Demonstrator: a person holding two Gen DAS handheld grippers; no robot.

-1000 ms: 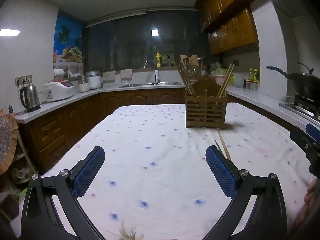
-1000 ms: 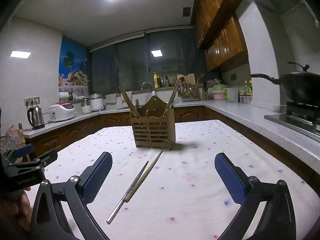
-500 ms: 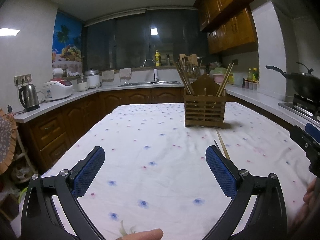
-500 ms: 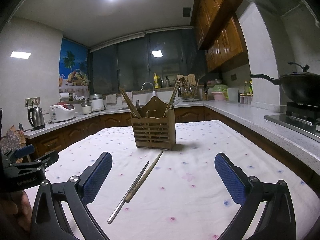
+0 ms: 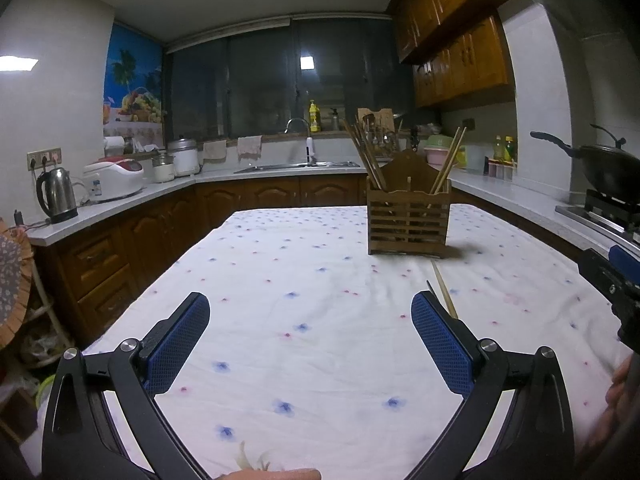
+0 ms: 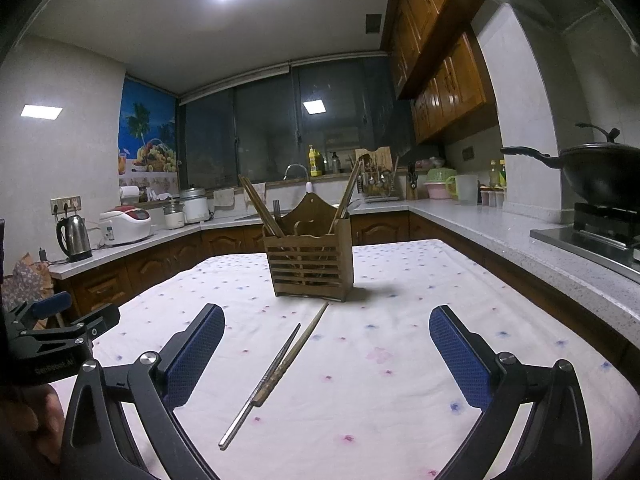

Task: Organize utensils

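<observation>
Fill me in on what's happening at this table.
A person holds a gripper in each hand above a cloth-covered table, tidying utensils. Both the left gripper and right gripper are open and empty. Two chopsticks lie loose on the cloth before the wooden utensil holder, which already holds several.

Ahead of you the tablecloth point(image 6: 400, 360) lies bare on both sides of the two loose chopsticks point(image 6: 276, 368). The wooden utensil holder point(image 6: 310, 260) stands just beyond their far tips, blocking a straight push forward.
</observation>
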